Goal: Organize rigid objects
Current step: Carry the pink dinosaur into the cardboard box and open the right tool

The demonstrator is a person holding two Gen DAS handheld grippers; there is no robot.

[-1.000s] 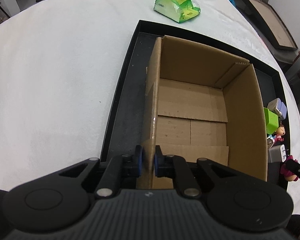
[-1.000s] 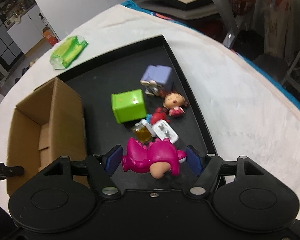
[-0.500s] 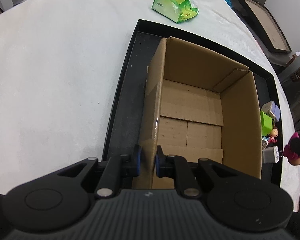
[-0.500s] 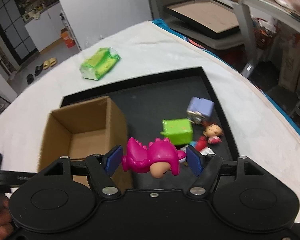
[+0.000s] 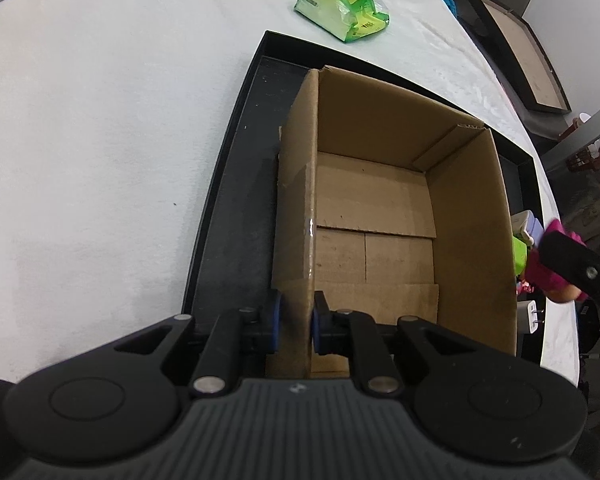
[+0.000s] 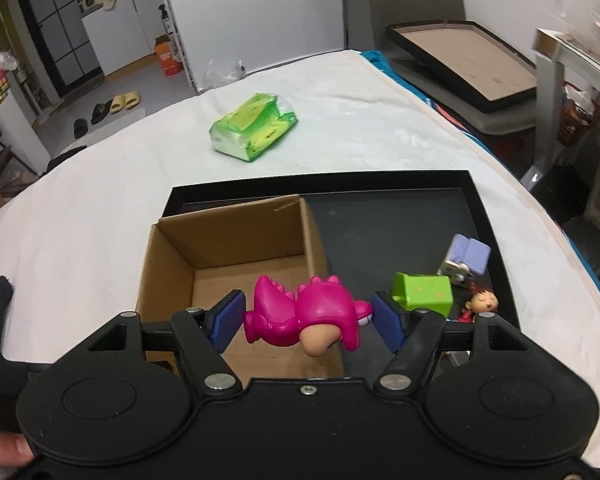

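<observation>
An open cardboard box (image 5: 380,216) stands in a black tray (image 5: 236,184); it also shows in the right wrist view (image 6: 236,248). My left gripper (image 5: 294,322) is shut on the box's near-left wall. My right gripper (image 6: 308,316) is shut on a pink dinosaur toy (image 6: 304,316) and holds it above the box's right wall. In the left wrist view the toy (image 5: 548,280) shows at the box's right edge. A green cube (image 6: 424,294), a lilac block (image 6: 466,258) and a small doll (image 6: 480,306) lie on the tray to the right of the box.
A green packet (image 6: 254,126) lies on the white tablecloth (image 5: 100,120) beyond the tray. A white plug (image 5: 530,316) lies near the tray's right side. A framed board (image 6: 468,68) stands off the table at the back right.
My right gripper has risen and moved left with the dinosaur toy, from over the tray's toys to above the box's right wall. My left gripper stays clamped on the box wall.
</observation>
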